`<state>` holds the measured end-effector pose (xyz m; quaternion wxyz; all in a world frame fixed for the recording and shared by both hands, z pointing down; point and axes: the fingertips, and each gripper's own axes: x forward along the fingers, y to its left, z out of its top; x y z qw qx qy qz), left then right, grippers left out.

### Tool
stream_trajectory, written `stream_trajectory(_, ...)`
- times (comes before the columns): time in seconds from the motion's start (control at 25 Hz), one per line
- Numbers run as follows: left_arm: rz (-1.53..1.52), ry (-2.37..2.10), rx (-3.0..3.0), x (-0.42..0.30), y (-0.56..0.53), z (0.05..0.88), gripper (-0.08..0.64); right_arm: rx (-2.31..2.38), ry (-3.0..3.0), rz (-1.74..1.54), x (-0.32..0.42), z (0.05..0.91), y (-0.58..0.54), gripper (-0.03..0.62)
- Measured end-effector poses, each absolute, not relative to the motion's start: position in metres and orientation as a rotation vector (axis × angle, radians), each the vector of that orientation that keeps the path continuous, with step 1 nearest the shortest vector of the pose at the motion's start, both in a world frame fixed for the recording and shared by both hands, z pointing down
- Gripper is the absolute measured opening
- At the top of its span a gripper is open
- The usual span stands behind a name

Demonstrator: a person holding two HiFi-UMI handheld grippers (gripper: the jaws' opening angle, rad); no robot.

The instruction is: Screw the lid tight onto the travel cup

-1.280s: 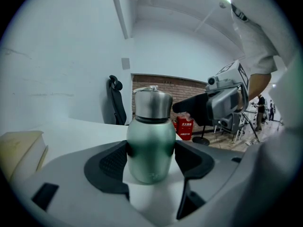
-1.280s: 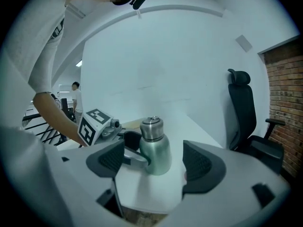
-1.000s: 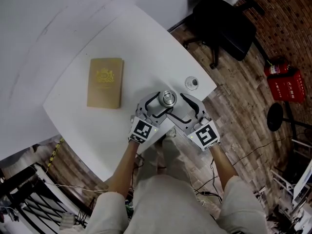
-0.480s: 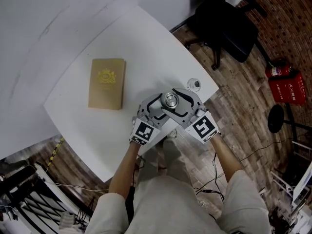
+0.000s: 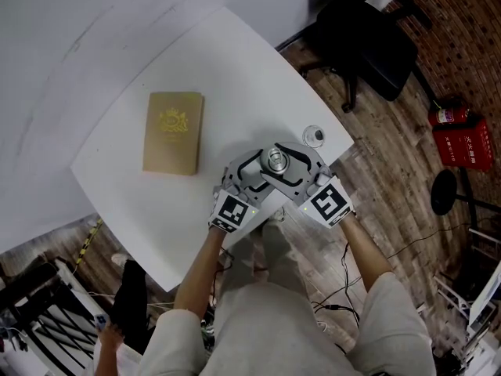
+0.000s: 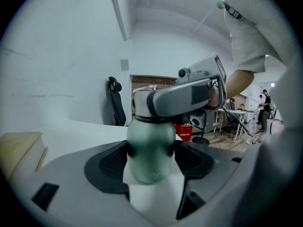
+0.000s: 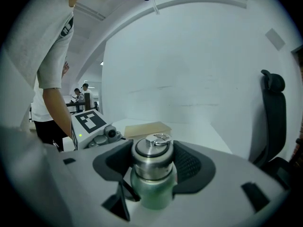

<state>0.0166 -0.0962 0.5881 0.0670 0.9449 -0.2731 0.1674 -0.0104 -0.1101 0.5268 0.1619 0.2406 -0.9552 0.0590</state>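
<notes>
My left gripper (image 6: 150, 161) is clamped on the green body of the travel cup (image 6: 151, 138), which stands by the near right edge of the table (image 5: 235, 69). My right gripper (image 7: 152, 163) has just been closing, and its pads now seat on the steel lid (image 7: 154, 148).

Hold the body fixed. Grip the lid squarely and turn without tilting.

A second ago the right gripper stood further right, with its jaws wider.

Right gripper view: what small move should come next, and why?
Probably twist the lid clockwise. The jaws of the right gripper have just been closing with the lid between them and seem to touch its sides, while the left gripper clamps the travel cup by its green body.
</notes>
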Motion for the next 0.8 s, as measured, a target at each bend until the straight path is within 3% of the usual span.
stream_trajectory(0.8, 0.509, -0.826, 2.847, 0.016, -0.097, 0.588, 0.311, 1.388, -2.506, 0.180, 0.000, 0.527, -0.121, 0.259)
